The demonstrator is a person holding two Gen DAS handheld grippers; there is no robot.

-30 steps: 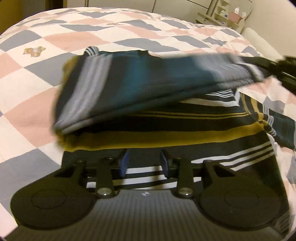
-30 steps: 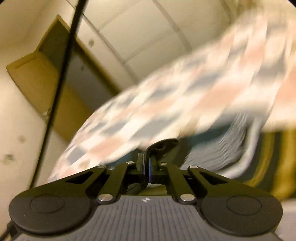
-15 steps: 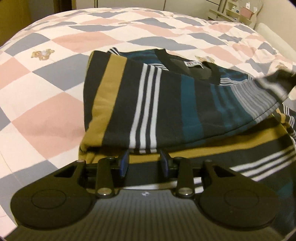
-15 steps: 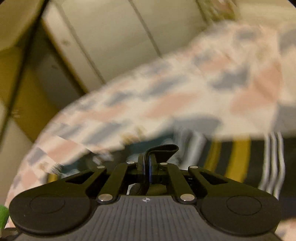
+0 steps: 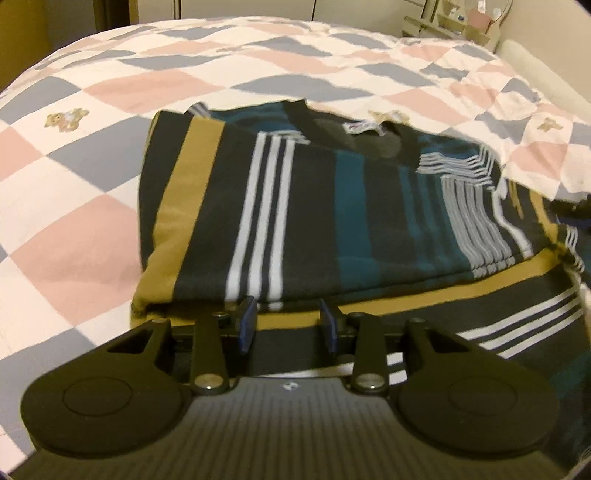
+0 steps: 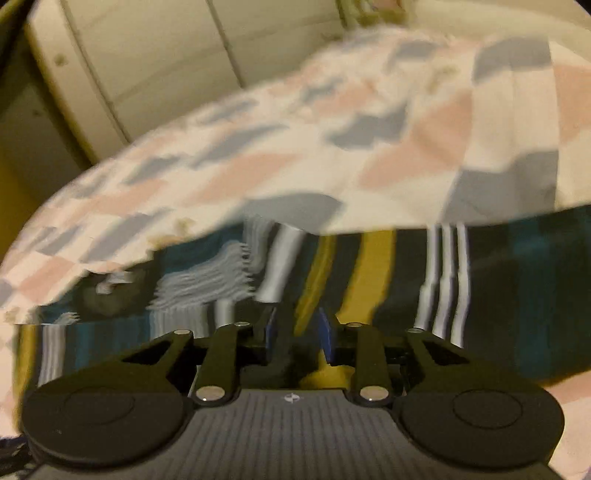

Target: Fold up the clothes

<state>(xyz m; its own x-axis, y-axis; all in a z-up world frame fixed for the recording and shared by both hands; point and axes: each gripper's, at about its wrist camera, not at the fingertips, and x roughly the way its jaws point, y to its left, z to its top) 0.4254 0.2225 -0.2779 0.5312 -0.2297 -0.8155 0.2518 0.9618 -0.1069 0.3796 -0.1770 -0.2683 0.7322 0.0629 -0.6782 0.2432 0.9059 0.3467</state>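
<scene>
A dark striped sweater (image 5: 314, 221) with mustard, white and teal bands lies on the bed, its upper half folded over its lower half. My left gripper (image 5: 288, 325) is open and empty at the near edge of the fold. My right gripper (image 6: 297, 334) is open and empty just above the sweater (image 6: 369, 280) on its far right side. It shows as a dark shape at the right edge of the left wrist view (image 5: 570, 210).
The sweater rests on a checkered quilt (image 5: 92, 155) of pink, grey and white squares with small bear prints. A fold of quilt (image 6: 332, 166) overlaps the sweater's edge. White wardrobe doors (image 6: 166, 62) stand behind the bed. A shelf with small items (image 5: 461, 18) is at the far right.
My right gripper carried the sweater's edge over, laid it flat on the lower half, then opened and let go. My left gripper has stayed open and in place.
</scene>
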